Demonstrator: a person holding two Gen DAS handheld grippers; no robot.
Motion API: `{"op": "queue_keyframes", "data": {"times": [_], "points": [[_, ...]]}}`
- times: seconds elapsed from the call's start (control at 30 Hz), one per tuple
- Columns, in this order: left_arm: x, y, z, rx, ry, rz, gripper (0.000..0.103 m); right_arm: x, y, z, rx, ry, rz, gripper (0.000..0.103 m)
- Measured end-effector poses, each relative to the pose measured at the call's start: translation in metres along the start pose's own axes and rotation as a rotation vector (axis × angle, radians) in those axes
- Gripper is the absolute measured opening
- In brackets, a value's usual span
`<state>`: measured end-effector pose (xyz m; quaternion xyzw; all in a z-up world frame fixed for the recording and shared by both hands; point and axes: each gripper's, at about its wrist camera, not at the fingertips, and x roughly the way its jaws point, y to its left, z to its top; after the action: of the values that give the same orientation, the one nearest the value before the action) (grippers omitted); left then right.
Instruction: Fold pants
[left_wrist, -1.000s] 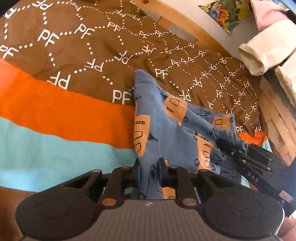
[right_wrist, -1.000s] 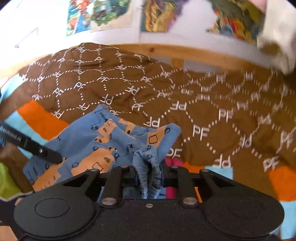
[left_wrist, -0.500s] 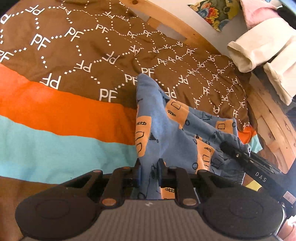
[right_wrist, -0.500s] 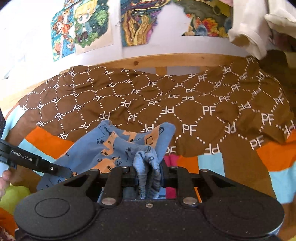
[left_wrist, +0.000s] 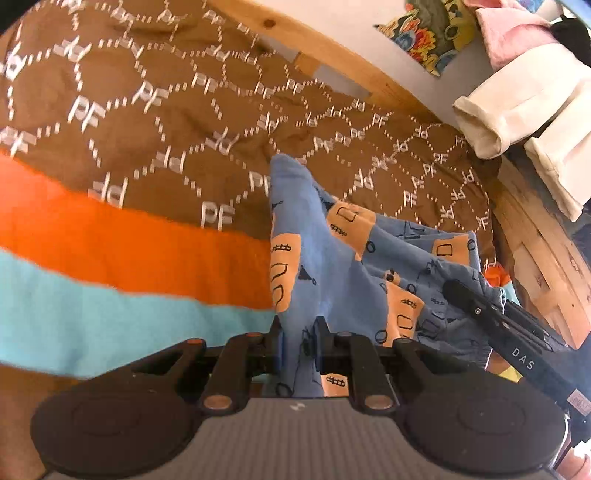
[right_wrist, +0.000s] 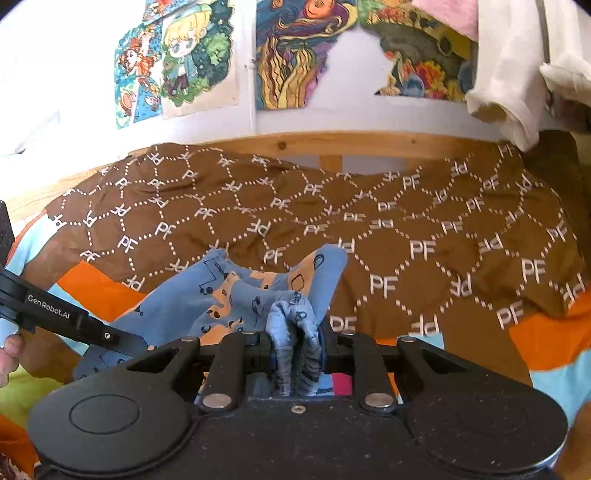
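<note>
Small blue pants (left_wrist: 314, 236) with orange patches and black drawings hang bunched over a brown, orange and turquoise bedspread (left_wrist: 122, 147). My left gripper (left_wrist: 297, 343) is shut on one edge of the pants, the cloth rising from its jaws. The right gripper's fingers (left_wrist: 476, 302) reach into that view from the right, gripping the other side. In the right wrist view the pants (right_wrist: 240, 295) sag between the two grippers; my right gripper (right_wrist: 295, 350) is shut on a gathered bunch of cloth. The left gripper's fingers (right_wrist: 92, 332) come in at the left edge.
A wooden bed frame (right_wrist: 332, 147) runs along the far edge of the bedspread, with posters (right_wrist: 177, 62) on the wall behind. White and pink garments (left_wrist: 517, 103) hang at the upper right. A person's hand (right_wrist: 9, 354) shows at the left edge.
Both grippers have risen with the pants, lifting the cloth higher off the bedspread. The right wrist view now shows more of the wall and posters. Both grips are unchanged.
</note>
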<state>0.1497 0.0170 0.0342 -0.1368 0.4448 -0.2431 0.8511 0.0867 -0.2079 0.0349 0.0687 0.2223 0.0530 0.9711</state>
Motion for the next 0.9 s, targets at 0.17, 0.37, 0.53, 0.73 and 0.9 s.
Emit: {"op": "queue_keyframes", "data": {"times": [0.17,0.37,0.53,0.73,0.9], "points": [[0.001,-0.004,0.032,0.021,-0.053,0.02,0.017,0.015,-0.002,0.023,-0.069,-0.039,0.036,0.02],[0.018,-0.013,0.084,0.038,-0.145,0.028,0.017,0.056,-0.019,0.073,-0.156,-0.092,0.074,0.02],[0.041,-0.005,0.11,0.023,-0.188,0.026,0.017,0.097,-0.042,0.106,-0.072,-0.083,0.104,0.02],[0.084,0.032,0.113,-0.085,-0.119,0.046,0.017,0.164,-0.071,0.101,0.08,0.041,0.13,0.021],[0.094,0.046,0.107,-0.098,-0.107,0.049,0.017,0.188,-0.076,0.082,0.086,0.095,0.1,0.022]]}}
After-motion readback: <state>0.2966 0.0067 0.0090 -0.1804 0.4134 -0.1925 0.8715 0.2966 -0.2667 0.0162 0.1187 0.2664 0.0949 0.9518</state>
